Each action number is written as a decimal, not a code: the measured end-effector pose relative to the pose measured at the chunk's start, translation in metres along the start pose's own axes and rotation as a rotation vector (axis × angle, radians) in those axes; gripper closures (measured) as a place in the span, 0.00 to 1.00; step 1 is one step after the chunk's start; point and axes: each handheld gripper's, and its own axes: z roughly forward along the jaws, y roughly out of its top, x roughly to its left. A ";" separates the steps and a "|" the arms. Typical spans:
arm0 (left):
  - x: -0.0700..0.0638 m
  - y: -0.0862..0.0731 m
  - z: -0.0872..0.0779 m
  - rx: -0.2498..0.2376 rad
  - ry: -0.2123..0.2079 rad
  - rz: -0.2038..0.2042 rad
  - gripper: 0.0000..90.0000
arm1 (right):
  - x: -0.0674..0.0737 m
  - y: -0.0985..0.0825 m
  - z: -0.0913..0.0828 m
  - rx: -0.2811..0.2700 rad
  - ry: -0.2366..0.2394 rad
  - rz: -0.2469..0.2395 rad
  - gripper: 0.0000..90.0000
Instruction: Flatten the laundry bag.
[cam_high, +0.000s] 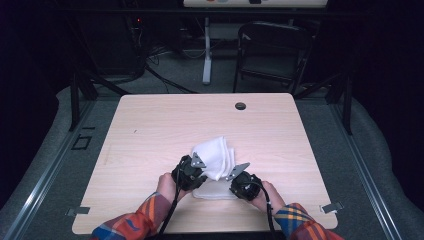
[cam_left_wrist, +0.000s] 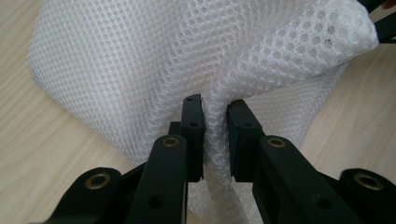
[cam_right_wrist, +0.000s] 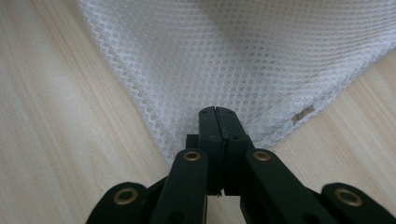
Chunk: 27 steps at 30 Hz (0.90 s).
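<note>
Left gripper (cam_left_wrist: 215, 135) first: its two black jaws stand close together with a bunched ridge of white mesh cloth (cam_left_wrist: 187, 60) squeezed between the pads, so it is clamped on the cloth; in the high view this left gripper (cam_high: 196, 166) sits at the near-left side of the cloth (cam_high: 214, 155), its grey plate tilted up, the hand behind it low on the table, the plaid sleeve running back to the near edge. Over to the right gripper (cam_right_wrist: 218, 122): jaws pressed flat together, pinching a thin edge of the mesh cloth (cam_right_wrist: 243, 51) just above the wood; a small tag (cam_right_wrist: 306, 112) sits on the hem nearby; from above the right gripper (cam_high: 239, 175) angles inward toward the left one, wrist turned in, forearm coming from the near-right. The two grippers are near each other, cloth humped up between and beyond them; part of it lies flat under them. The cloth rests on the table (cam_high: 150, 130) a little nearer the near edge than the middle; a dark round grommet (cam_high: 240, 106) sits by the far edge.
</note>
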 end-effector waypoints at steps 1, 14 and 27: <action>0.001 -0.001 -0.001 -0.002 -0.003 -0.005 0.88 | 0.000 0.000 0.000 0.004 -0.001 -0.001 1.00; 0.009 -0.006 -0.012 -0.036 0.000 -0.028 0.88 | 0.000 0.001 0.000 0.006 -0.005 0.000 1.00; 0.014 -0.013 -0.016 -0.029 0.006 -0.051 0.89 | 0.000 0.001 0.000 0.007 -0.012 0.002 1.00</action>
